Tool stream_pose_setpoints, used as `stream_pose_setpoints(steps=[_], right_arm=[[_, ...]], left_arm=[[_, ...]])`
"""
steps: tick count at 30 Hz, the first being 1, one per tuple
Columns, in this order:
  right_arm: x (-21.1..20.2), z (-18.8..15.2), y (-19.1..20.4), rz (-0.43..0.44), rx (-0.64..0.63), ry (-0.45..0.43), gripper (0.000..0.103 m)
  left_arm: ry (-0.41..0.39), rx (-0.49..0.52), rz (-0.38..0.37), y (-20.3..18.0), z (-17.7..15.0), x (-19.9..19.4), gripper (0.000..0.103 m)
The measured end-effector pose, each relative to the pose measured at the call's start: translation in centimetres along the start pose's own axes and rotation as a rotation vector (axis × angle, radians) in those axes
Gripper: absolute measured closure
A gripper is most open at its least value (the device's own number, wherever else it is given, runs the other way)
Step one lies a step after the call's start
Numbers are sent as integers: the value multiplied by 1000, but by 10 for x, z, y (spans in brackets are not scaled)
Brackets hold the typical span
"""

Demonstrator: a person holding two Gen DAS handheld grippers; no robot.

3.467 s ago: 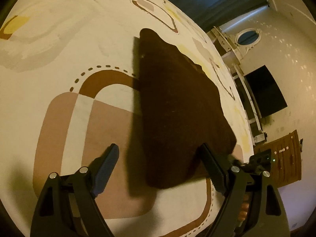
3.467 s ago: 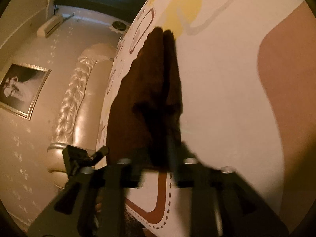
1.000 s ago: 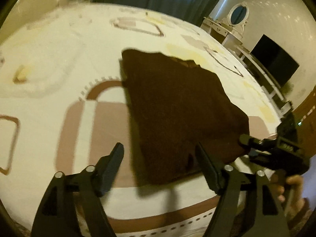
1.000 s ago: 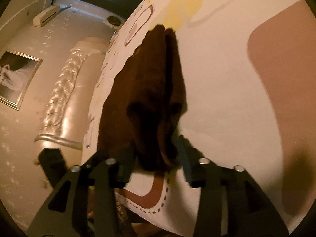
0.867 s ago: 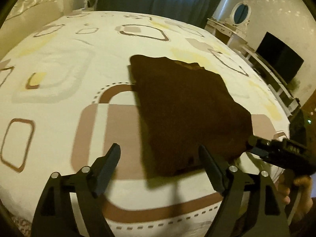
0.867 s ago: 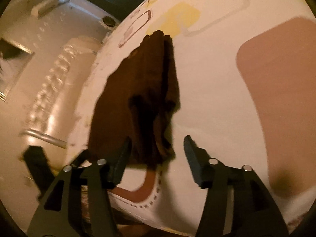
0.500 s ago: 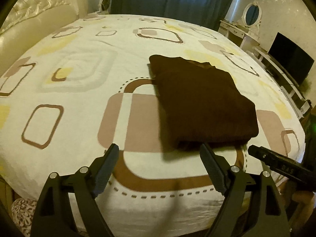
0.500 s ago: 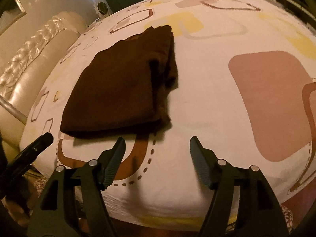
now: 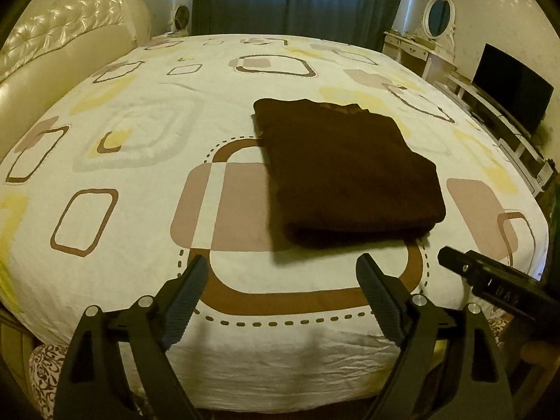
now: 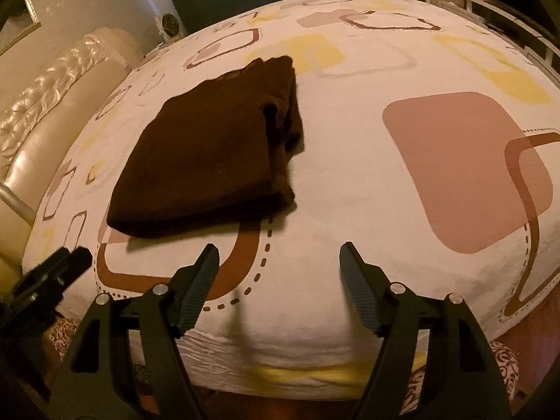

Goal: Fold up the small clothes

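Left wrist first: folded brown garment (image 9: 350, 171), soft nap, rough rectangle, flat on patterned bed sheet (image 9: 140, 161). Left gripper (image 9: 281, 281) jaws wide, empty. Right wrist: right gripper (image 10: 280, 266) jaws wide, empty; garment's layered edge faces right.

dim bedroom in warm yellow light

a bed (image 9: 147, 112) with a cream sheet printed in brown, tan and yellow rounded squares fills the room; left of it a tufted cream headboard (image 9: 52, 42), behind it dark blue curtains (image 9: 297, 0), right of it a white dresser with an oval mirror (image 9: 439, 14) and a dark tv (image 9: 512, 87).
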State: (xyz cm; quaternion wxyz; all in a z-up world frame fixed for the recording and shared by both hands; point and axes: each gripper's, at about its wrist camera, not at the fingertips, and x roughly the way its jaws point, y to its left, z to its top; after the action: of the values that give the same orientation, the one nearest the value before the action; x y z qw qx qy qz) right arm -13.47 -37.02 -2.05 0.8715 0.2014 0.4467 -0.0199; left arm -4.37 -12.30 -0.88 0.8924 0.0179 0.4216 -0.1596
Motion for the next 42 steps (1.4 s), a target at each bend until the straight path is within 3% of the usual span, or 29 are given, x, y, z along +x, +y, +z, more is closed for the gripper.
stream_pose_setpoints(steps=[12,42], right_arm=[[-3,-3,13,5,-51,-10,22],[3,-13,29,11,-101,11,22]], left_arm=[[-15,0,65,0,-2,-5,18],[-13,14,120,-4,1,-5,18]])
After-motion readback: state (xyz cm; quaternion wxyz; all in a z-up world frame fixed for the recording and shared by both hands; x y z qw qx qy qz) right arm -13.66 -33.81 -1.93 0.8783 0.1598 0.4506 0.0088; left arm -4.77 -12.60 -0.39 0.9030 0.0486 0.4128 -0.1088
